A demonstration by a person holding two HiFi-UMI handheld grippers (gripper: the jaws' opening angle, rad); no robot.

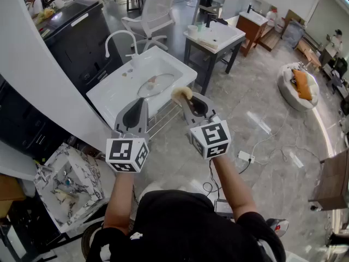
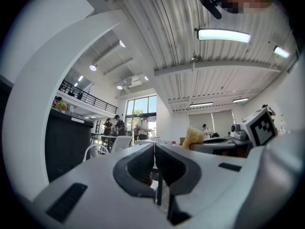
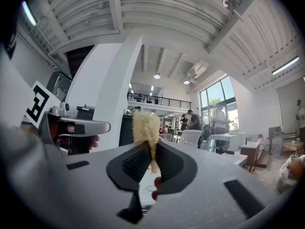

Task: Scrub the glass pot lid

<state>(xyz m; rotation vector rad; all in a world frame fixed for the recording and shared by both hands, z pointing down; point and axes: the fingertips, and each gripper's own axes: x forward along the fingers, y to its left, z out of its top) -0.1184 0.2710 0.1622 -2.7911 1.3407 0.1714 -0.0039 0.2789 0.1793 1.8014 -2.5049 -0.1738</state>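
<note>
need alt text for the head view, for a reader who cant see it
Seen from above, a person holds two grippers toward a white sink where a glass pot lid lies. The right gripper is shut on a yellow scrubber; the left gripper is shut and empty.

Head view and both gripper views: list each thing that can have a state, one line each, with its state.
Left gripper: fingers shut, nothing between them.
Right gripper: fingers shut on the yellow sponge.
Yellow sponge: clamped, sticking up past the fingers.
Glass pot lid: lying in the white sink, untouched.
</note>
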